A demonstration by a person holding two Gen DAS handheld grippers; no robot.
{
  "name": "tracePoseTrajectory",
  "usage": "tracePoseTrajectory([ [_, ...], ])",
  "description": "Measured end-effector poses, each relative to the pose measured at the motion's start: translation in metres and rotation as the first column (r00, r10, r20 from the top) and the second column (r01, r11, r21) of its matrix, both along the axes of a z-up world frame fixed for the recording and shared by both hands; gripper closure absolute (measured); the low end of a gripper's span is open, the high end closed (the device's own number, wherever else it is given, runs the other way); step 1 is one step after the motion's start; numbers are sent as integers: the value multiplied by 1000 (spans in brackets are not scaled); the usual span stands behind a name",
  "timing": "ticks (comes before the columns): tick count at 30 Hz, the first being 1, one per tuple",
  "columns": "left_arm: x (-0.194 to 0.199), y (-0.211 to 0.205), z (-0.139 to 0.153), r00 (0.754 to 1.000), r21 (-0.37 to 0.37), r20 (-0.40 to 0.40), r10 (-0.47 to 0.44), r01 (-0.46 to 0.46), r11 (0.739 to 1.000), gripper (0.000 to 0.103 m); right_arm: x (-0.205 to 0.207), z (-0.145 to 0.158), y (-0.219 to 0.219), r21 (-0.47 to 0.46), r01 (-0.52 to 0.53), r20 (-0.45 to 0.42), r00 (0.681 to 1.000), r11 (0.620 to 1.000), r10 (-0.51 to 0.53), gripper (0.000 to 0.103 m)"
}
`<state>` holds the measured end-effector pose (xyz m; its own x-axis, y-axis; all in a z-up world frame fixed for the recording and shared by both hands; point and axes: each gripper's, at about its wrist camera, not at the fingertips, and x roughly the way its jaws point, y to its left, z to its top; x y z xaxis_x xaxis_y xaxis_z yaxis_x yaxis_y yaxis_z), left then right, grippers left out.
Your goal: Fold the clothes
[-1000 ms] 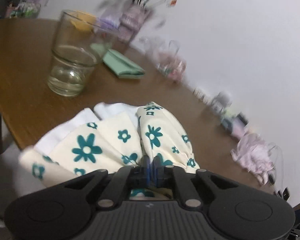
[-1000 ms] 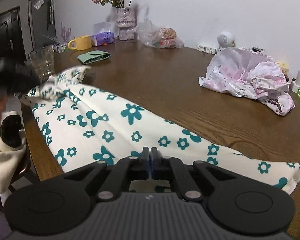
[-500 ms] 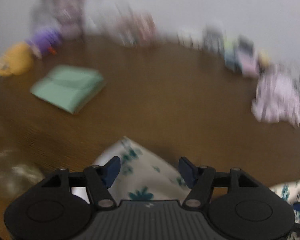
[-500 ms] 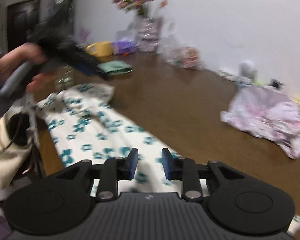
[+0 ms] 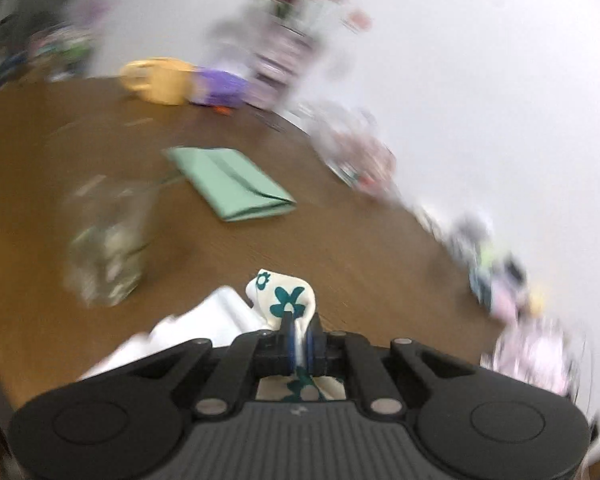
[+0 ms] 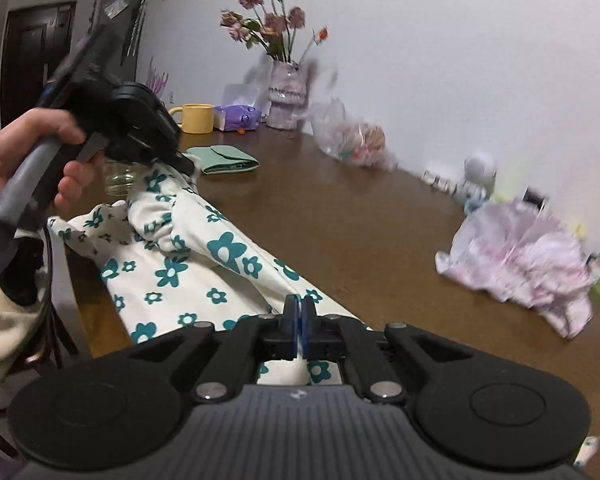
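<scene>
A cream garment with teal flowers point(image 6: 204, 264) lies stretched along the near edge of the brown table point(image 6: 340, 216). My right gripper point(image 6: 299, 312) is shut on its near end. My left gripper point(image 5: 299, 328) is shut on its other end, where a tuft of flowered cloth point(image 5: 284, 296) sticks up above the pads. In the right wrist view the left gripper point(image 6: 184, 166) holds that end lifted above the table at the left, in a person's hand. The left wrist view is blurred.
A drinking glass point(image 5: 108, 244) stands close left of the left gripper. A folded green cloth point(image 5: 232, 184), a yellow mug point(image 6: 196, 118), a flower vase point(image 6: 286, 96) and a plastic bag point(image 6: 352, 140) stand further back. A pink floral garment point(image 6: 528, 256) lies at the right.
Both grippers opened half a second ago and have shut again on the flowered garment. The left gripper now holds its end raised off the table.
</scene>
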<state>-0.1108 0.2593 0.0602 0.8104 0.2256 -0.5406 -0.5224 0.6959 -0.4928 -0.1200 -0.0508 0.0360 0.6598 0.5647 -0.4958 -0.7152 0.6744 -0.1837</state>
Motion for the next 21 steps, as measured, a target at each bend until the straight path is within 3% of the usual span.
tracePoseTrajectory([
  [2, -15, -11, -14, 995, 19, 3, 95, -95, 995, 98, -8, -3, 5, -22, -26, 5, 1000, 999, 27, 102],
  [5, -24, -25, -37, 987, 75, -3, 158, -157, 985, 98, -14, -21, 12, -70, -37, -28, 999, 997, 35, 102],
  [8, -30, -35, -54, 987, 111, 35, 156, -159, 981, 96, -18, -36, 13, -103, -34, -48, 998, 994, 29, 102],
  [12, -28, -43, -57, 990, 181, 41, 133, -138, 974, 94, -16, -34, 7, -87, -59, -79, 996, 995, 52, 100],
  [17, -24, -34, -60, 995, 155, 52, 87, -94, 983, 94, -1, 1, 1, 105, -157, -104, 980, 982, 168, 95],
  [18, -22, -33, -60, 995, 151, 52, 81, -88, 985, 94, 4, 3, 9, 116, -173, -93, 978, 978, 184, 94],
  [20, -21, -32, -60, 996, 146, 50, 68, -75, 987, 94, 11, 0, 30, 103, -207, -84, 973, 973, 216, 74],
  [21, -20, -31, -60, 997, 143, 47, 62, -69, 987, 94, 14, -5, 42, 83, -228, -89, 968, 970, 235, 74],
])
